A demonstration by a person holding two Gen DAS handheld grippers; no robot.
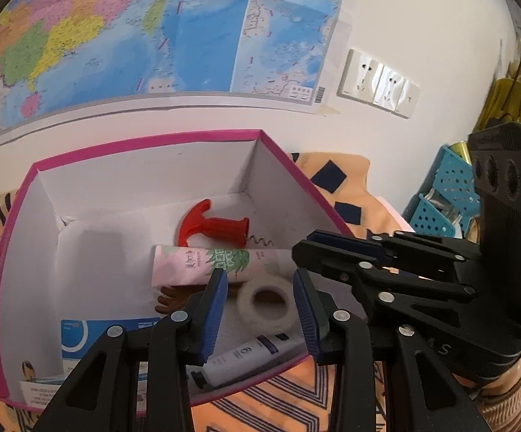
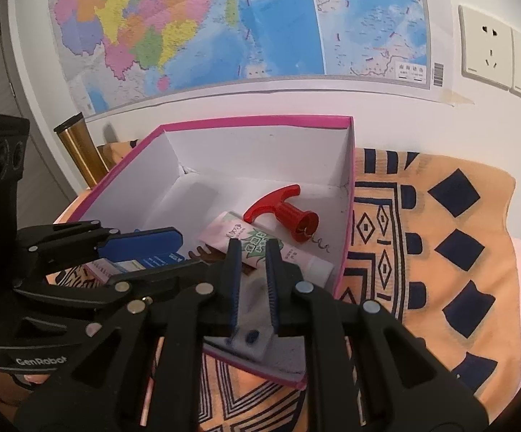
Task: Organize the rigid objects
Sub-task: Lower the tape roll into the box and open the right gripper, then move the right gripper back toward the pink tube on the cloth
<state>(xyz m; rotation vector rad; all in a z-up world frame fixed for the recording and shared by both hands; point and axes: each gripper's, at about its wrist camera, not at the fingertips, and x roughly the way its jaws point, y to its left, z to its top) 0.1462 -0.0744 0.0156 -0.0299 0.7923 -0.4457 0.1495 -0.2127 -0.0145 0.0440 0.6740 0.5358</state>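
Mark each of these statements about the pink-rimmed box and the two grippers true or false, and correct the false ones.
1. The red T-handled corkscrew lies inside the pink-rimmed white cardboard box. True.
2. The white tape roll sits on the orange patterned cloth outside the box. False: it lies inside the box.
3. The left gripper is open. True.
4. The pink tube with the green pineapple print stands upright. False: it lies on its side.
5. The right gripper hovers over the wall sockets. False: it is over the box.
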